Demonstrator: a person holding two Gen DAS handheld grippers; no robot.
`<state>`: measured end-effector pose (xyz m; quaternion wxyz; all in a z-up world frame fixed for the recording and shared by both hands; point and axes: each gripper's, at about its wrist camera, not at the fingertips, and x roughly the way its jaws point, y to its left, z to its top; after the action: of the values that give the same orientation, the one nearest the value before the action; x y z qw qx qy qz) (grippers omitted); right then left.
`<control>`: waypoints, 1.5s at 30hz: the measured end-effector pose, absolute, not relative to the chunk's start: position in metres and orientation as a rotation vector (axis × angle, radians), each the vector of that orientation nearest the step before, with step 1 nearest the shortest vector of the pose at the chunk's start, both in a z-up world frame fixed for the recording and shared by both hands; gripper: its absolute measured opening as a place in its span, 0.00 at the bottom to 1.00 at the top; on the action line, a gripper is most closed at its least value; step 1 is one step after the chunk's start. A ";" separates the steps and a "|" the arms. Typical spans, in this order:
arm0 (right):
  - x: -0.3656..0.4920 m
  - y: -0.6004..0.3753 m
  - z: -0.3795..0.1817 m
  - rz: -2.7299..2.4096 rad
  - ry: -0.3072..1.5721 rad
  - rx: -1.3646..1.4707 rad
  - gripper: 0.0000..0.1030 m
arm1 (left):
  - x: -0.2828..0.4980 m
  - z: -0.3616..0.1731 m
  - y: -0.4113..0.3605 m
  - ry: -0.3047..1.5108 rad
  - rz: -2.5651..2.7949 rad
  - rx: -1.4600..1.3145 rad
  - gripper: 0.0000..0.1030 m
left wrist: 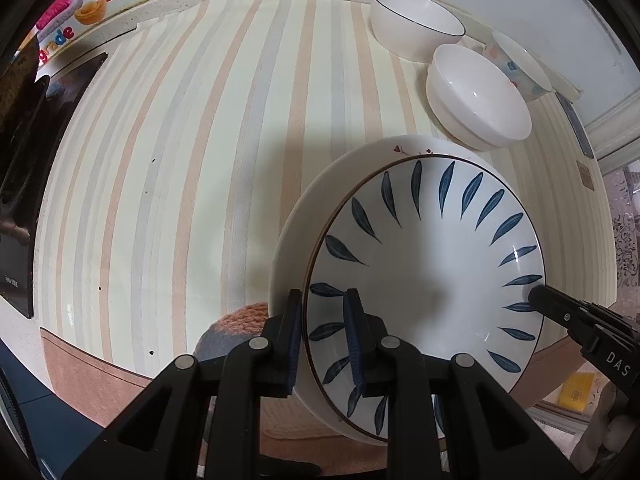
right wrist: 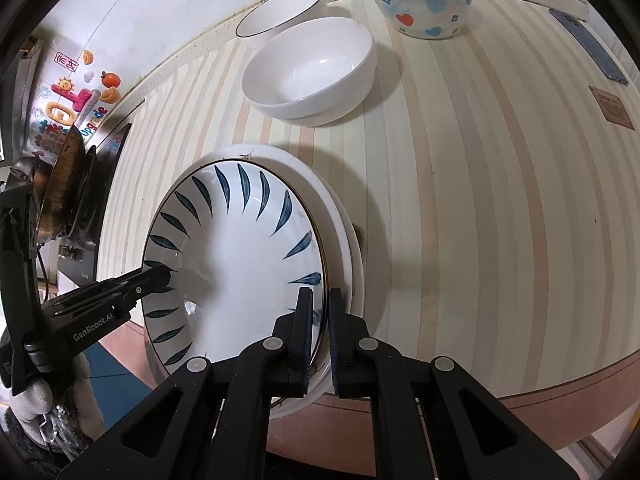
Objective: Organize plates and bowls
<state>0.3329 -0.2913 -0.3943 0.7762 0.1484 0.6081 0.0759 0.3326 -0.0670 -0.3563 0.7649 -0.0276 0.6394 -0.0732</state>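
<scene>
A blue-leaf plate [left wrist: 424, 276] [right wrist: 236, 264] sits on top of a white plate [left wrist: 296, 236] [right wrist: 344, 232] near the table's front edge. My left gripper [left wrist: 324, 344] is shut on the blue-leaf plate's near-left rim; it also shows in the right wrist view [right wrist: 164, 276]. My right gripper [right wrist: 320, 340] is shut on the same plate's right rim; it also shows in the left wrist view [left wrist: 536, 296]. Further back stand a white bowl stack [left wrist: 476, 108] [right wrist: 312, 76], a black-rimmed white bowl [left wrist: 416, 20] [right wrist: 280, 8] and a heart-patterned bowl [left wrist: 520, 64] [right wrist: 424, 4].
The striped tablecloth [left wrist: 200, 160] [right wrist: 480, 200] covers the table. A phone [right wrist: 588, 44] and a brown tag [right wrist: 612, 108] lie at the far right. A stove with a dark pan [right wrist: 68, 184] stands at the left, beside a wall with colourful stickers [left wrist: 80, 4].
</scene>
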 end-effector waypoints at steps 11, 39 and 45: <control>0.331 -0.299 -0.399 0.156 1.328 0.424 0.11 | 0.333 -0.359 -0.068 1.401 -0.153 -0.092 0.18; 0.243 -0.269 -0.236 0.296 1.215 0.230 0.31 | 0.237 -0.188 -0.080 1.238 -0.154 -0.095 0.18; 0.222 -0.275 -0.215 0.342 1.205 0.225 0.35 | 0.218 -0.179 -0.079 1.228 -0.141 -0.097 0.18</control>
<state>0.2224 -0.2750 -0.2149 0.8044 0.1052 0.5625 0.1598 0.2183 -0.0790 -0.1788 0.8138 -0.0456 0.5756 -0.0659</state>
